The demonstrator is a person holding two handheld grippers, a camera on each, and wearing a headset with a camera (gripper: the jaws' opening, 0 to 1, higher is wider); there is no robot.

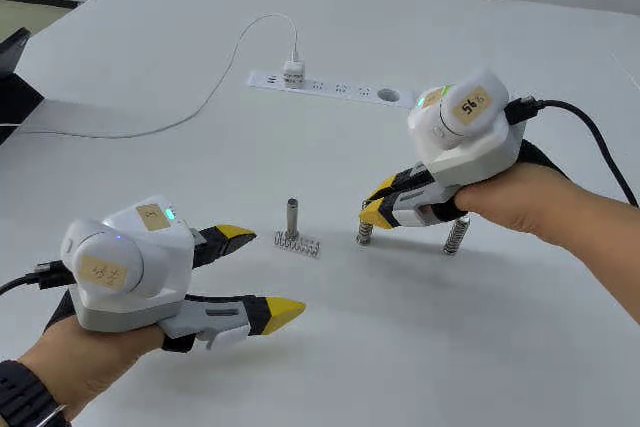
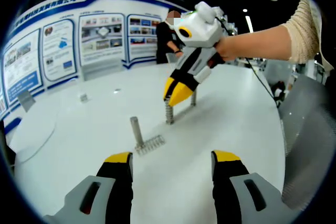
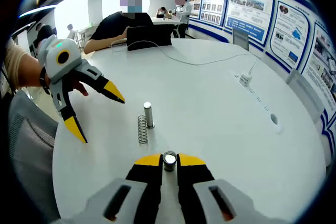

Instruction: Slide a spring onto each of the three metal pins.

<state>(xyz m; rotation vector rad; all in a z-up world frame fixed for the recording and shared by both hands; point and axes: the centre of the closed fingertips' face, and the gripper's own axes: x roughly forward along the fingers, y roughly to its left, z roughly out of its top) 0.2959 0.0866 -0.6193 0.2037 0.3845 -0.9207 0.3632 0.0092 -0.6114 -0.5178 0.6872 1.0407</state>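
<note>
Clamping one pin (image 1: 365, 234), right gripper (image 1: 377, 213) fingers hide its shaft

Office showroom, blue-trimmed display boards (image 2: 105, 38) on the walls; big white table (image 1: 400, 47), person (image 3: 128, 22) seated at laptop (image 3: 149, 36)

The table (image 1: 400, 347) is plain white. The left gripper (image 1: 270, 272) and the right gripper (image 1: 372, 212) each have a white and light-grey body, black jaws with bright yellow tips, and tan labels. The metal pin (image 1: 292, 215) and the spring (image 1: 298, 243) are silver-grey. The power strip (image 1: 330, 87) and its cable (image 1: 225, 72) are white. The right gripper's lead (image 1: 600, 147) is black. The wall panels (image 2: 58, 51) are white with blue borders.
</note>
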